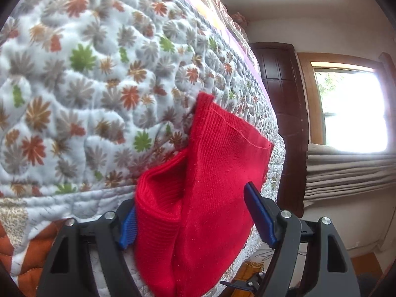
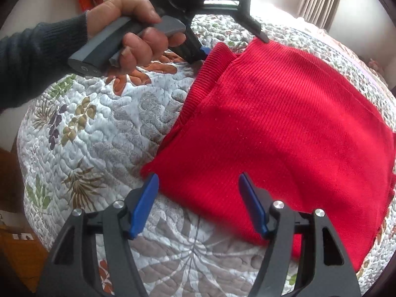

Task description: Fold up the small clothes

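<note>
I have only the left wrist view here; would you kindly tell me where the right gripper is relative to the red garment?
Observer: The right gripper is at the garment's near edge, with one finger over the cloth and the other by its corner, over the quilt.
Operator: Thank you. Is it gripping anything?
Observer: No, its jaws stand open and empty.
Operator: And how does the rest of the garment lie?
Observer: Mostly flat on the quilt, with the left gripper at its far corner.
</note>
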